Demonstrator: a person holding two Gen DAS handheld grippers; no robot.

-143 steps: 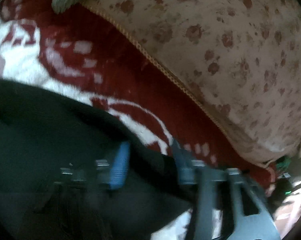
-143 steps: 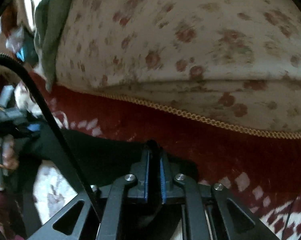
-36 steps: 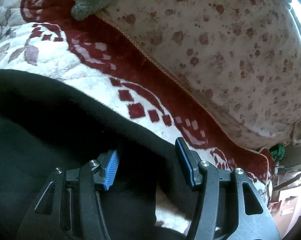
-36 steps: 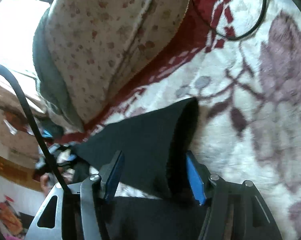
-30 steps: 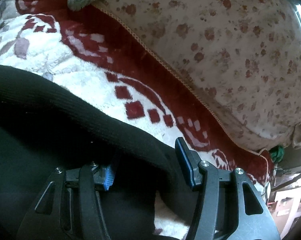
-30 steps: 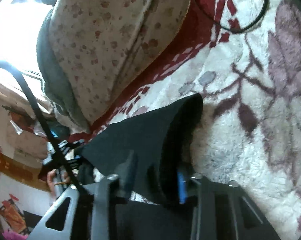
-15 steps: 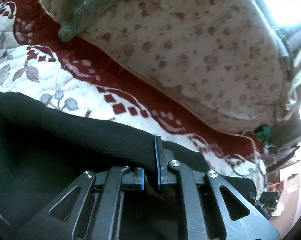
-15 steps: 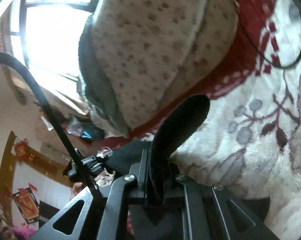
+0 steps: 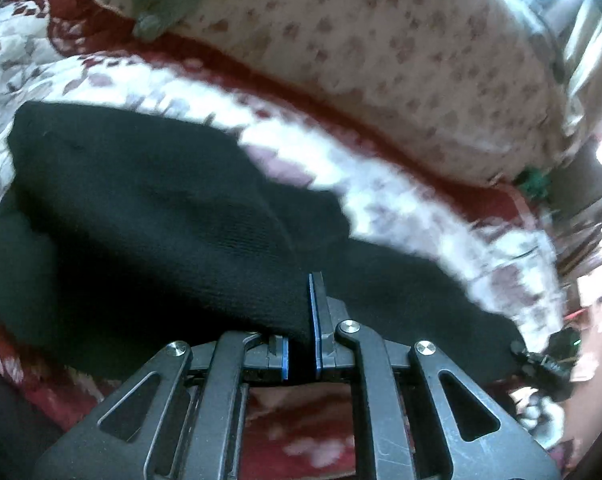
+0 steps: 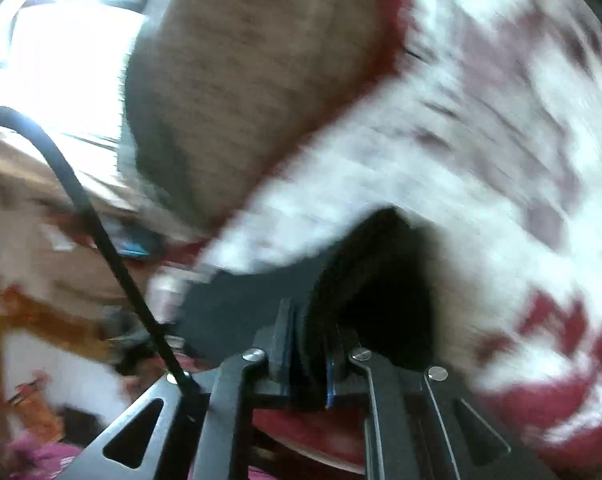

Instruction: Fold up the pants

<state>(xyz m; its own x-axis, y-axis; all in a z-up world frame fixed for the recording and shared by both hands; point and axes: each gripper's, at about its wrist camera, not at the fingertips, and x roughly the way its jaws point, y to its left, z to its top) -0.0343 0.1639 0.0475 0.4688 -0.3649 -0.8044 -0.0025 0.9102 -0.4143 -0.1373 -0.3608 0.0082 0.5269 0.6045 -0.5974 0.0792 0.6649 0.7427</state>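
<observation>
Pants (image 9: 149, 216), black knit, lie bunched on red-and-white floral rug (image 9: 401, 184), near side of flower-print cushion (image 9: 401, 48). Left gripper (image 9: 301, 344) clamped on fold of pants edge. Right gripper (image 10: 309, 360) pinches thick fold of same pants; its jaws have just been opening slightly, fabric between them. Right view heavily blurred.

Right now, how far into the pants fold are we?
Done: both grips are made. The left gripper is shut on an edge of the black pants, and the right gripper pinches another edge of the pants. In hand: the held fabric is lifted off the red and white blanket, with blur in both views. Left: no finished fold shows; the raised part is not yet laid over and released.
</observation>
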